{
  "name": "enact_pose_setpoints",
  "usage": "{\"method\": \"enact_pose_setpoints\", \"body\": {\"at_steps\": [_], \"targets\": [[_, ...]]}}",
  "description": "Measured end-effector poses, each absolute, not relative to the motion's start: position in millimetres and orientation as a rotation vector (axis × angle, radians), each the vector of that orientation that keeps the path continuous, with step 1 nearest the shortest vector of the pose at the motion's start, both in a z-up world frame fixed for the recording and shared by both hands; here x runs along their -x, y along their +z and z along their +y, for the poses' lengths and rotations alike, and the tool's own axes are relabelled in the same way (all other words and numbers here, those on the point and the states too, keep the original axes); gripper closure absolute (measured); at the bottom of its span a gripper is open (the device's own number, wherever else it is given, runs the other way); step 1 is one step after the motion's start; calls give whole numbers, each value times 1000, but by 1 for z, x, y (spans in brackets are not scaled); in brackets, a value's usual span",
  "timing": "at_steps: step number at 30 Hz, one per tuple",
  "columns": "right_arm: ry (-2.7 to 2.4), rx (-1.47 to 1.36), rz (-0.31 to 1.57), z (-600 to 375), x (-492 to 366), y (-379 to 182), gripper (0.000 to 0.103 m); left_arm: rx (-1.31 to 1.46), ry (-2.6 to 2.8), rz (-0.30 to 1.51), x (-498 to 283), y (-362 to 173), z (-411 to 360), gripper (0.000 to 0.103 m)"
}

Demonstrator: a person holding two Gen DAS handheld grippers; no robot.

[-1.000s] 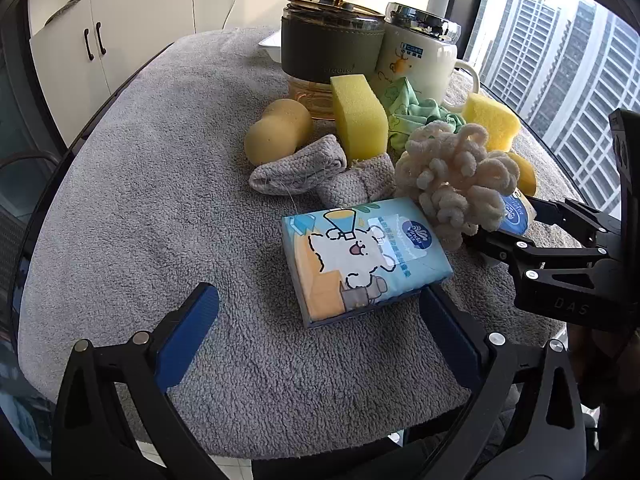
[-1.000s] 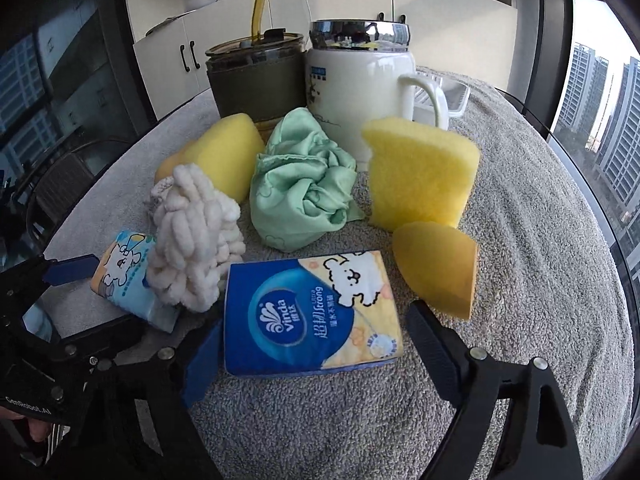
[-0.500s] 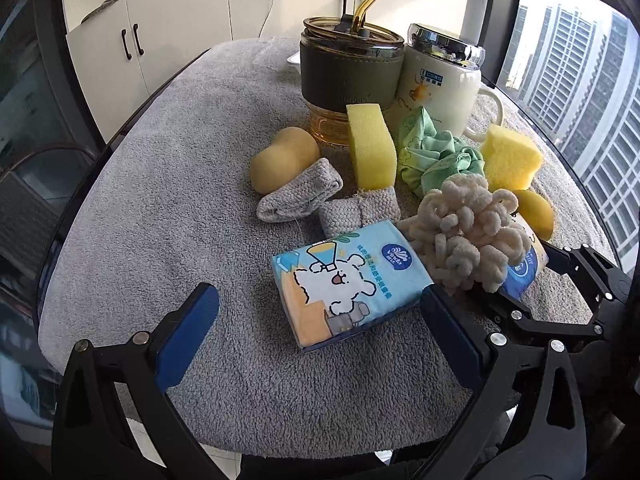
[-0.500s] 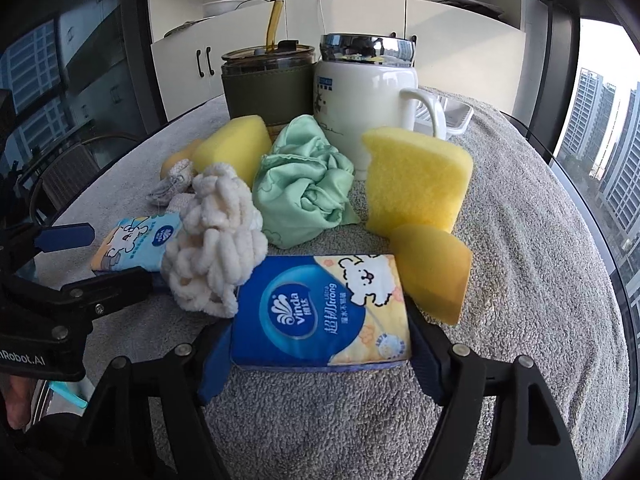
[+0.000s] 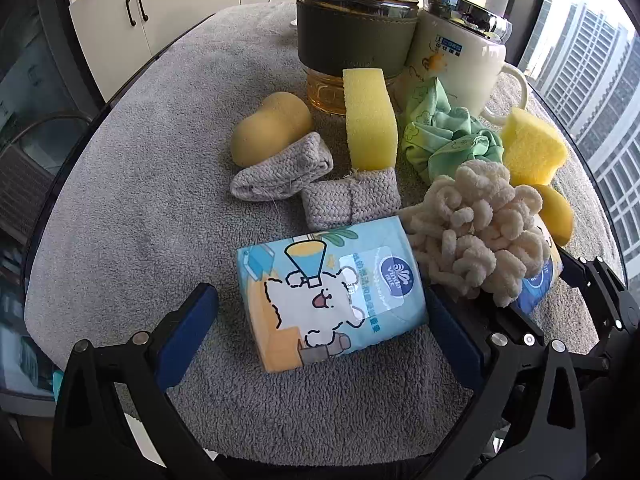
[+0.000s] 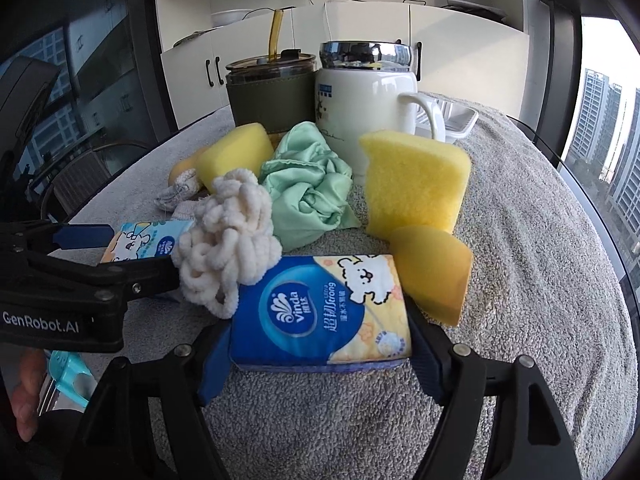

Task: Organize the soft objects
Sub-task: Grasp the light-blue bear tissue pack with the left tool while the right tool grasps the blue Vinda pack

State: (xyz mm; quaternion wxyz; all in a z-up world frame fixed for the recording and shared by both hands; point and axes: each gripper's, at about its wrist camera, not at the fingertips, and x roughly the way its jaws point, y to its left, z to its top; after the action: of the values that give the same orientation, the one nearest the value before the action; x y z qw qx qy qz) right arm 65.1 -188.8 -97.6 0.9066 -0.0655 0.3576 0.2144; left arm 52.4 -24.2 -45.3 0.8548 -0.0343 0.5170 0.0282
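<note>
A light blue tissue pack [image 5: 332, 292] lies on the grey towel [image 5: 140, 200] between the fingers of my left gripper [image 5: 320, 328]. That gripper is open: its right pad is against the pack and a gap shows at the left pad. A dark blue tissue pack [image 6: 320, 312] lies flat between the pads of my right gripper [image 6: 320, 354]. Both pads sit close at its ends, with no squeeze visible. A cream chenille bundle [image 6: 228, 240] rests between the two packs, overlapping the dark blue one. Behind are a green cloth [image 6: 312, 192], yellow sponges [image 6: 416, 184] and two grey knitted cloths [image 5: 280, 176].
A white lidded mug [image 5: 460, 60] and a sleeved glass tumbler [image 5: 352, 40] stand at the back, with a white tray [image 6: 456, 118] behind them. An orange wedge sponge [image 6: 432, 272] touches the dark blue pack's right corner. The table edge runs just below both grippers.
Both grippers have come forward. The light blue pack now sits deeper between the left fingers, and the dark blue pack fills the gap between the right pads. Neither jaw width has changed.
</note>
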Motion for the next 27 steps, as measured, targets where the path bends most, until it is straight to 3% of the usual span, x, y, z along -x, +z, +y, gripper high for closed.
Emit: {"method": "enact_pose_setpoints", "body": {"at_steps": [5, 8, 27], "targets": [[448, 156, 728, -189, -62, -100, 26, 118, 83, 1074, -51, -44, -14, 4], [446, 152, 726, -188, -60, -101, 27, 115, 81, 1049, -55, -39, -5, 26], [385, 186, 721, -179, -40, -75, 28, 110, -120, 955, -27, -25, -2, 27]]}}
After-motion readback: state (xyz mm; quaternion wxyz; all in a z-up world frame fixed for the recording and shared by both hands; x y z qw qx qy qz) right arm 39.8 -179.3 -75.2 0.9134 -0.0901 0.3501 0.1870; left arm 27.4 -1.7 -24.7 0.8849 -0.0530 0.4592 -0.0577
